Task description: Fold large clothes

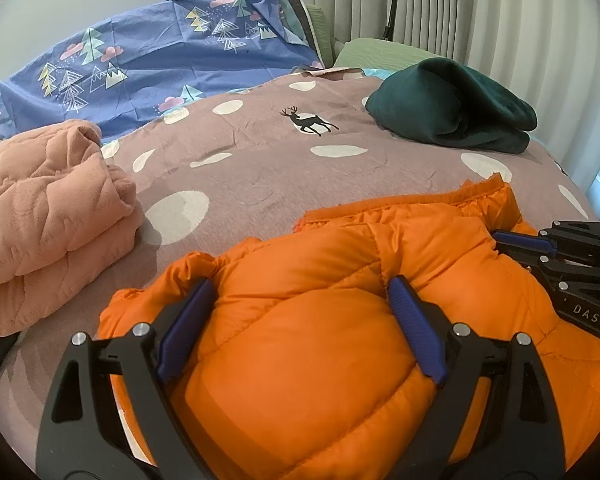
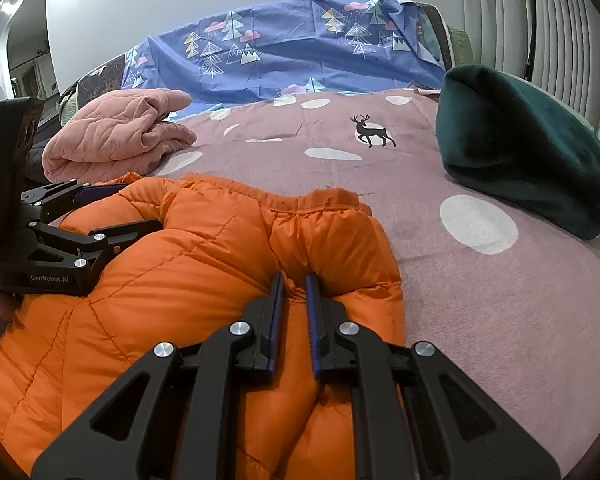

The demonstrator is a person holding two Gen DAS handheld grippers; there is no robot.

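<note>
An orange puffer jacket lies bunched on the mauve bedspread and also shows in the right wrist view. My left gripper is open wide, its blue-padded jaws straddling a thick puffed fold of the jacket. It shows from the side in the right wrist view. My right gripper is nearly closed, pinching a ridge of the orange jacket near its right edge. It shows at the right edge of the left wrist view.
A folded pink quilted garment lies at the left. A folded dark green garment lies at the back right. A blue tree-print sheet is heaped behind. Curtains hang at the right.
</note>
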